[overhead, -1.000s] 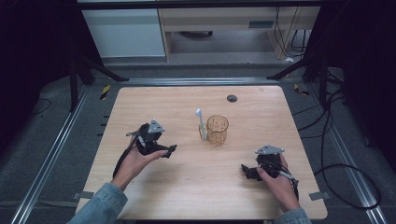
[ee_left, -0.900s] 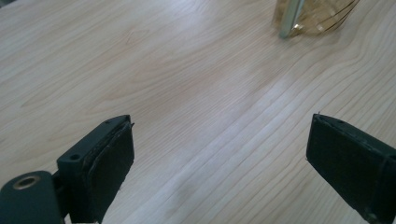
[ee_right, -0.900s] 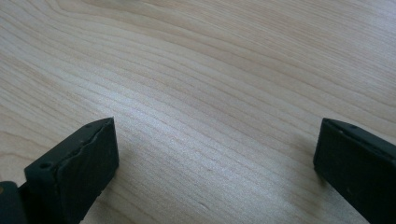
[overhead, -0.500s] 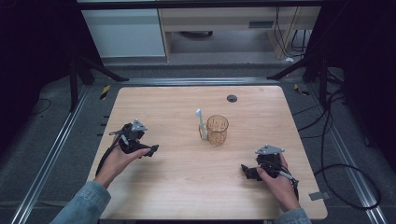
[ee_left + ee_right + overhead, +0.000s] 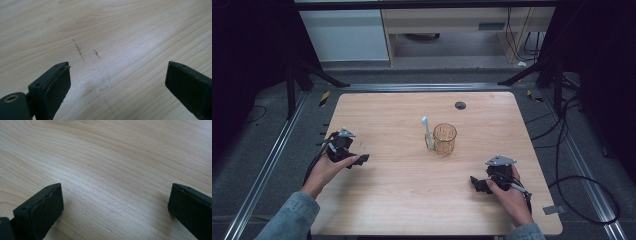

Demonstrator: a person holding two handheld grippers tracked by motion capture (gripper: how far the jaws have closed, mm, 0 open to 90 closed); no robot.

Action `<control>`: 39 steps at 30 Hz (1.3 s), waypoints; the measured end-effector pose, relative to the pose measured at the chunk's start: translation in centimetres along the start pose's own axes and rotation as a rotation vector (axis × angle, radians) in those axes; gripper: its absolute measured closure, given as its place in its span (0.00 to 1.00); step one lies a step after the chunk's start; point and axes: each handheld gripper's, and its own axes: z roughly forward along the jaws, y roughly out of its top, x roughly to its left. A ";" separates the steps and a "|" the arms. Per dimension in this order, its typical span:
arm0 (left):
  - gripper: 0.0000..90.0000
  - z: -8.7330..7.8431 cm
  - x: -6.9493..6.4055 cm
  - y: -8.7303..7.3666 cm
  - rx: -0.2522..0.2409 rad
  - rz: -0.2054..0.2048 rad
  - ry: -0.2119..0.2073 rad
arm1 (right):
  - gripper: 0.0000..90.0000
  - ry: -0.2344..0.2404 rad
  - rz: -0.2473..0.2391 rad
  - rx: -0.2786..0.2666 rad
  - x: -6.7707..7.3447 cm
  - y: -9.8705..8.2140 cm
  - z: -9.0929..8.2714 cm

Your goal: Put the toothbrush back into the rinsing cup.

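Amber cup (image 5: 445, 138) at frame centre on table (image 5: 402, 200), toothbrush (image 5: 427, 133) leaning against its left, left gripper (image 5: 357, 160) mid-left, spread, empty, right gripper (image 5: 476, 183) lower right, spread, empty, black grommet (image 5: 460, 105) above.

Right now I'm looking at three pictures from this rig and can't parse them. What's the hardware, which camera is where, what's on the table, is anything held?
No robot here: a person holds a hand-operated two-jaw gripper in each hand. The high view looks down on a wooden table from the person's side. It shows the left gripper near the table's left edge and the right gripper near the front right. The other two pictures come from cameras riding on the grippers, looking along their black jaws. In both, the jaws stand wide apart over bare wood, so nothing is held. Mid-table stands a clear amber cup, with a white toothbrush upright against its left side. A small dark round fitting sits farther back.
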 end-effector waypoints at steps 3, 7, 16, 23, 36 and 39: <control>0.06 0.4 0.2 -0.1 0.014 -0.016 0.008 | 0.00 0.001 0.001 0.000 0.0 0.0 0.0; 0.06 1.1 0.5 -0.3 0.025 -0.030 0.016 | 0.00 0.002 0.001 0.000 0.0 0.0 0.0; 0.07 2.5 1.1 -1.0 -0.016 -0.064 0.038 | 0.00 0.001 0.001 0.000 0.0 0.0 0.0; 0.07 3.3 1.4 -1.3 -0.045 -0.085 0.044 | 0.00 0.001 0.001 0.000 0.0 0.0 0.0; 0.05 4.8 1.2 -2.3 -0.099 -0.079 0.063 | 0.00 0.001 0.000 0.000 0.0 0.0 0.0; 0.02 5.2 1.1 -2.8 -0.146 -0.064 0.067 | 0.00 0.001 -0.001 0.000 0.0 0.0 0.0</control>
